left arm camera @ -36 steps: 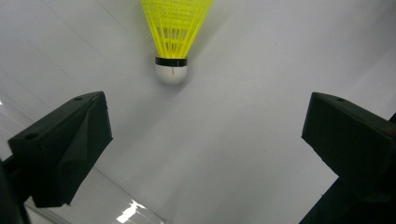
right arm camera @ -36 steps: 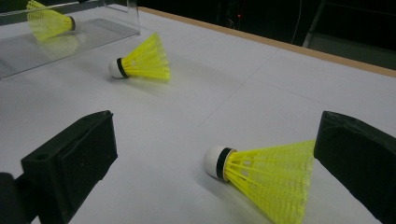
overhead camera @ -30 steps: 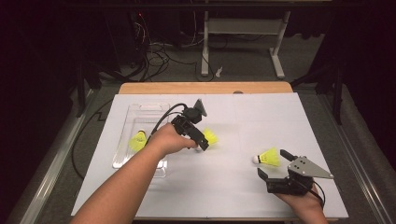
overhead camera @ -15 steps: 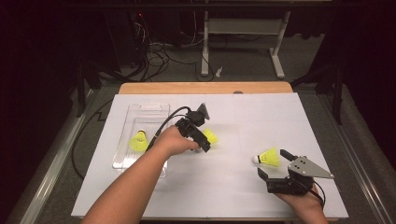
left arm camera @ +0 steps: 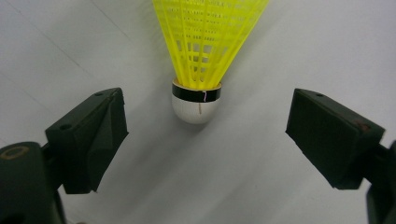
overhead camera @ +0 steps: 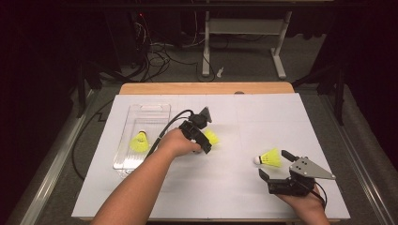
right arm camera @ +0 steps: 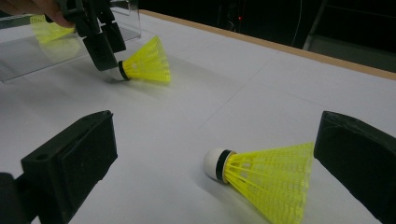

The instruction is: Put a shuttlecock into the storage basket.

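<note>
Your left gripper (overhead camera: 202,142) sits low over the middle shuttlecock (overhead camera: 212,137) on the white surface (overhead camera: 263,126), its fingers (left arm camera: 88,140) released and standing either side of the cork without touching it; they have just been closing in, with the cork between them. From the left gripper view the shuttlecock (left arm camera: 201,65) lies at 12 o'clock, cork toward you, which offers the one firm part to pinch rather than the springy skirt. That cork is a smooth white dome banded in black; the skirt is a flared yellow plastic lattice, light and likely to roll on its cone.

A second shuttlecock (overhead camera: 140,141) already lies in the clear plastic tray (overhead camera: 143,110) at 9 o'clock of your left hand, suggesting the work is gathering all three there. The tray is shallow, glossy and see-through.

Your right gripper (overhead camera: 277,168) rests at the near right, fingers (right arm camera: 70,168) spread wide and holding nothing, with the third shuttlecock (overhead camera: 268,158) on its side just ahead at 12 o'clock, cork (right arm camera: 216,164) pointing left, ready for a later pick.
</note>
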